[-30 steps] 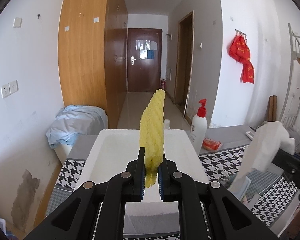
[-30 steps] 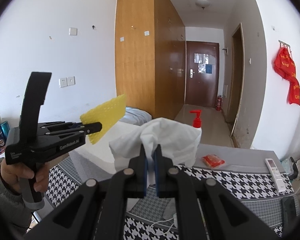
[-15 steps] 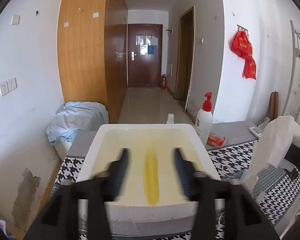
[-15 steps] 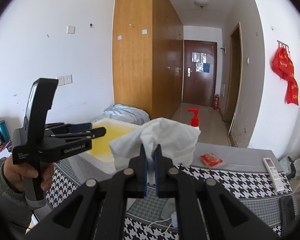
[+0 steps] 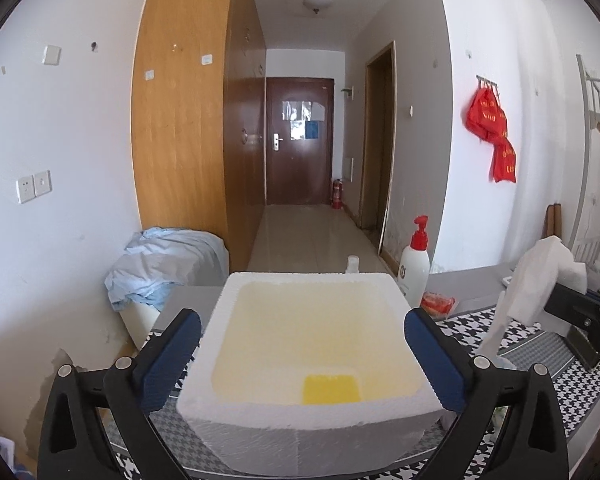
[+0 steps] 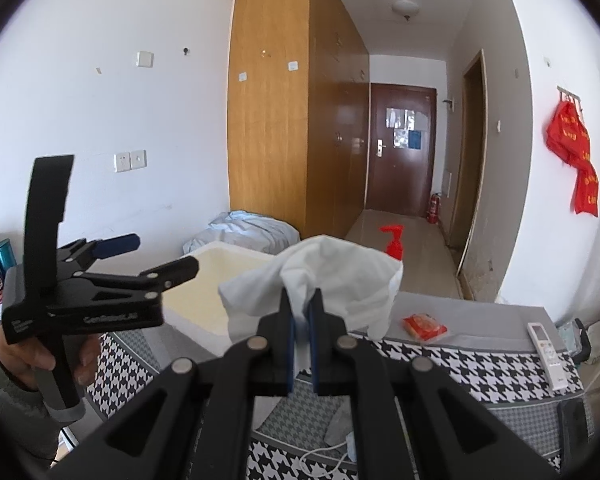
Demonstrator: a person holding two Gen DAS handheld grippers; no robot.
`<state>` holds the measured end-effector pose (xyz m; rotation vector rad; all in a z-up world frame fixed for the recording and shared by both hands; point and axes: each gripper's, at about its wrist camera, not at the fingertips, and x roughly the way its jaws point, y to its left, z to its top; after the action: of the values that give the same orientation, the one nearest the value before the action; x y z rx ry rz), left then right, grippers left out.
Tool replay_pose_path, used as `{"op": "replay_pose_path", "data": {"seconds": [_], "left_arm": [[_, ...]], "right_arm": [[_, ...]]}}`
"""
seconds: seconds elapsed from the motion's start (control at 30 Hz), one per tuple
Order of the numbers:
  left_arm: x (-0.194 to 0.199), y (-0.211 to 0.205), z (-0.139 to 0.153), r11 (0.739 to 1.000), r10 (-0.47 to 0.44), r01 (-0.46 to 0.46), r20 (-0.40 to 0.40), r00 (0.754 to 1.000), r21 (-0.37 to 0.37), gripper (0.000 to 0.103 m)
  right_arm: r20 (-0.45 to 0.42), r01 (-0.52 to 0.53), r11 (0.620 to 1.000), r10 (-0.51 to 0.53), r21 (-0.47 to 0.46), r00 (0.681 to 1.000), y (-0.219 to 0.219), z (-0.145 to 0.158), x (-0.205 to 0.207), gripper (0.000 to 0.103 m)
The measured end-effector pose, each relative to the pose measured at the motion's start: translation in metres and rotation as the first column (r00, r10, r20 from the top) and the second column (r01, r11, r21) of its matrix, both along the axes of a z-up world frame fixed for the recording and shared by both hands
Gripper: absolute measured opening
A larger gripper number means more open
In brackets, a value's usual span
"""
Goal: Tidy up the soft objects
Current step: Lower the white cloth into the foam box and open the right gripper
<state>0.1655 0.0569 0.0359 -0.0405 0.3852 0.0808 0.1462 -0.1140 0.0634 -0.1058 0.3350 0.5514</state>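
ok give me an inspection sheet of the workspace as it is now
surface: table under a black-and-white houndstooth cloth.
job's things: yellow sponge lies in the white foam box; white cloth is still to be placed.
clutter: pump bottle, red packet, remote.
grippers: left gripper has just opened, nothing between its jaws, above the box; right gripper shut on the cloth.
cables: white cable on the cloth.
surroundings: wardrobe, hallway door, blue bedding.
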Motion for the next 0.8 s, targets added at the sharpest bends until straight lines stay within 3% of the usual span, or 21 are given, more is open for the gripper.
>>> {"op": "replay_pose_path", "data": {"seconds": [0.5, 0.8], "left_arm": [[-0.034, 0.023, 0.001, 0.997, 0.069, -0.071, 0.043, 0.997, 0.026, 0.102], [-0.044, 0.046, -0.006, 0.995, 0.100, -0.099, 0.034, 0.994, -0.010, 0.102]], "right_arm": [[0.014, -0.063, 0.998, 0.063, -0.005, 0.998, 0.029, 0.006, 0.007, 0.008], [0.001, -0.103, 0.995, 0.103, -0.012, 0.995, 0.055, 0.006, 0.018, 0.008]]}}
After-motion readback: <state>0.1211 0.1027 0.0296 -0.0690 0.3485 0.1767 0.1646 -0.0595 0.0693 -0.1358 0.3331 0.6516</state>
